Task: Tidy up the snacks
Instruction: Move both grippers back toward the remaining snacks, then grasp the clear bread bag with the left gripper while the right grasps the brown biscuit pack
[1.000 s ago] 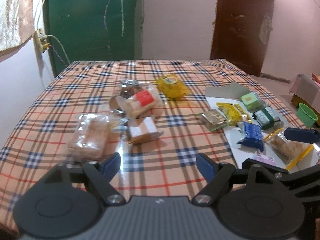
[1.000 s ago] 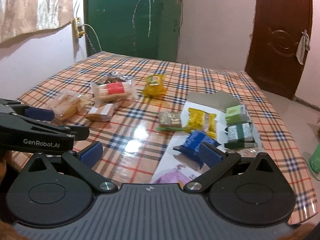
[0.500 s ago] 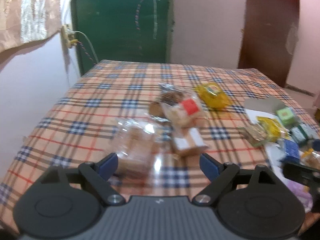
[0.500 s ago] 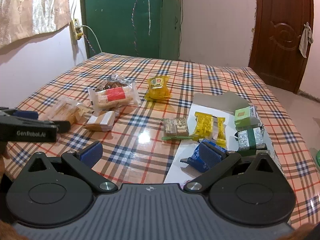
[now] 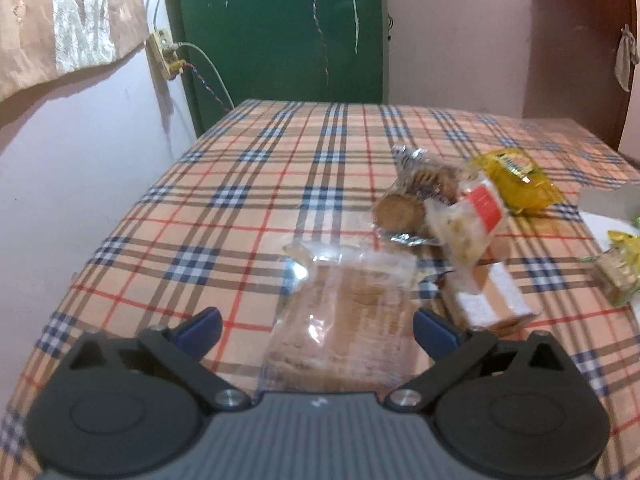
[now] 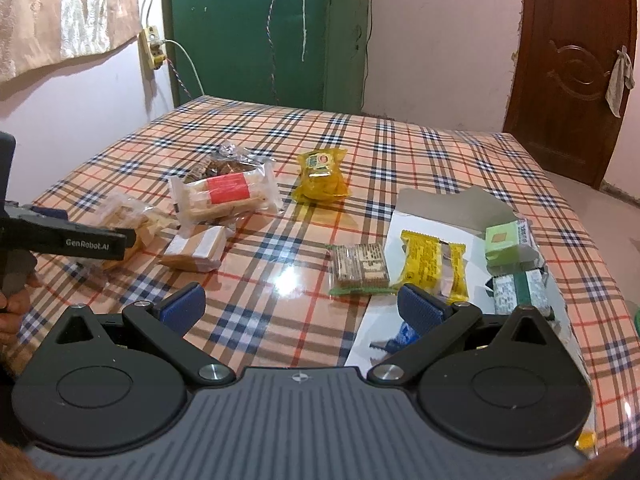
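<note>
Snack packs lie on a plaid tablecloth (image 6: 400, 148). My left gripper (image 5: 316, 326) is open, its fingers either side of a clear pack of brown biscuits (image 5: 348, 312), which also shows in the right wrist view (image 6: 124, 216). Beyond it lie a small brown-and-white pack (image 5: 492, 300), a red-labelled wafer pack (image 5: 472, 216), round cookies (image 5: 416, 192) and a yellow pouch (image 5: 516, 180). My right gripper (image 6: 300, 308) is open and empty above the cloth, near a cracker pack (image 6: 360, 268). The left gripper (image 6: 68, 236) shows at the left of the right wrist view.
A flattened white box (image 6: 436, 220) at the right holds yellow bars (image 6: 434, 264), a light green box (image 6: 506, 240), a dark green pack (image 6: 520, 292) and a blue pack (image 6: 404, 334). A green cabinet (image 6: 264, 32) and a brown door (image 6: 576, 68) stand behind the table.
My left gripper has swung left and moved forward, so the clear biscuit pack now lies between its open fingers. My right gripper has moved slightly forward and stays open.
</note>
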A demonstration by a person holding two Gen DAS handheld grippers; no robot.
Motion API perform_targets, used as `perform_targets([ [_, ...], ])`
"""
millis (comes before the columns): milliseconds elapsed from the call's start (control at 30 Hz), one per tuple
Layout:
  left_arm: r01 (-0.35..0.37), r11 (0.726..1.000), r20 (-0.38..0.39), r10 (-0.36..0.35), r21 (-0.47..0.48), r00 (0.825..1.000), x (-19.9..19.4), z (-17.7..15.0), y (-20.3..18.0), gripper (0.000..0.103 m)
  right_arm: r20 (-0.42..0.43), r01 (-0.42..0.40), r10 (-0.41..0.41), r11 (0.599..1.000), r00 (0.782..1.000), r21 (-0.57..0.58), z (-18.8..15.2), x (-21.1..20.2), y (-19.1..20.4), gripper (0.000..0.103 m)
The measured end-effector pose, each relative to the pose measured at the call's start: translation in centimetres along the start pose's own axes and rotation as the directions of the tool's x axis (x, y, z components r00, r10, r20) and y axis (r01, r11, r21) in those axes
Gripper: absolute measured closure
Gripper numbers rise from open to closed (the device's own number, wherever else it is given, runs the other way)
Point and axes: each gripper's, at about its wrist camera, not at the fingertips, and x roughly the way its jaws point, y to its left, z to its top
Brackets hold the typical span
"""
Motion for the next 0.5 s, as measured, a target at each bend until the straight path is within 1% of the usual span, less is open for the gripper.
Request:
perform_targets([
  [33, 0.017, 1.000, -0.011, -0.017, -0.001, 1.000, 0.5, 0.0, 0.1, 0.011, -0.003, -0.003, 0.003, 1.000, 1.000, 0.005, 0.2, 0.4, -0.1, 0.000],
  [67, 0.028, 1.000, -0.019, -0.028, -0.005, 0.999, 0.8, 0.0, 0.2, 0.019, -0.006, -0.010, 0.010, 1.000, 1.000, 0.012, 0.4, 0.9, -0.3, 0.000],
  [100, 0.033, 0.999, -0.025, -0.034, -0.011, 0.999, 1.0, -0.2, 0.3, 0.030, -0.012, -0.020, 0.021, 1.000, 1.000, 0.018, 0.7, 1.5, -0.5, 0.000],
  [167, 0.030, 0.999, -0.025, -0.030, -0.014, 0.999, 1.3, -0.4, 0.4, 0.035, -0.030, -0.033, 0.034, 0.999, 0.999, 0.030, 1.2, 2.7, -0.9, 0.000],
  [400, 0.029, 0.999, -0.004, -0.029, -0.020, 1.000, 1.2, -0.5, 0.4, 0.037, -0.107, -0.051, 0.059, 0.996, 0.993, 0.074, 2.3, 7.7, -2.2, 0.000],
  [500, 0.035, 0.999, -0.002, -0.035, -0.038, 0.999, 1.2, -0.5, 0.7, 0.037, -0.137, -0.040, 0.051, 0.996, 0.989, 0.082, 2.6, 9.4, -2.8, 0.000],
])
